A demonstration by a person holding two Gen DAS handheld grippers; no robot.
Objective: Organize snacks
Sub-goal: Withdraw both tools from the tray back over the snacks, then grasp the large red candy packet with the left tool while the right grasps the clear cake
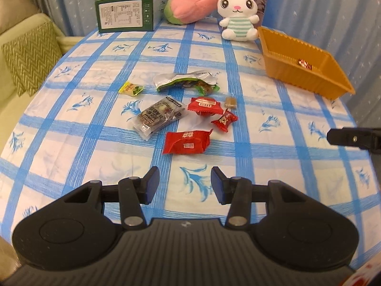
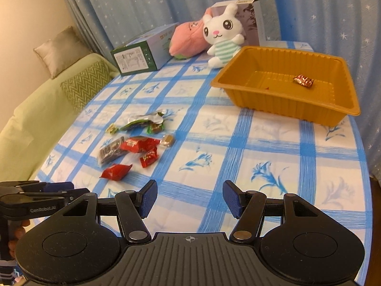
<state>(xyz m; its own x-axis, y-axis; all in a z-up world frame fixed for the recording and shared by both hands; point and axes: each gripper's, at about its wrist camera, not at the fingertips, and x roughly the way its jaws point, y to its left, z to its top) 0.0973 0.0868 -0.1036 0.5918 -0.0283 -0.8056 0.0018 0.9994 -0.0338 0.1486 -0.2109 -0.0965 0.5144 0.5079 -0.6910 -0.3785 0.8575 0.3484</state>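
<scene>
Several wrapped snacks lie in a loose group on the blue-checked tablecloth: a large red packet [image 1: 187,141] [image 2: 116,171], a small red candy [image 1: 224,120] [image 2: 149,157], a red packet [image 1: 203,104] [image 2: 140,143], a dark clear-wrapped packet [image 1: 159,115], a green and silver packet [image 1: 184,82], a yellow-green candy [image 1: 131,88] and a brown caramel [image 1: 230,101] [image 2: 167,140]. An orange tray [image 1: 328,78] [image 2: 240,59] at the right holds one red-brown candy [image 2: 303,80]. My left gripper [image 1: 184,183] is open and empty, just short of the large red packet. My right gripper [image 2: 190,197] is open and empty, short of the tray.
A green box [image 1: 126,12] [image 2: 138,57], a pink plush [image 1: 190,2], a white rabbit plush [image 1: 239,12] [image 2: 222,35] and a grey box [image 2: 252,19] stand at the table's far edge. A sofa with cushions [image 2: 81,84] is at the left. Blue curtains hang behind.
</scene>
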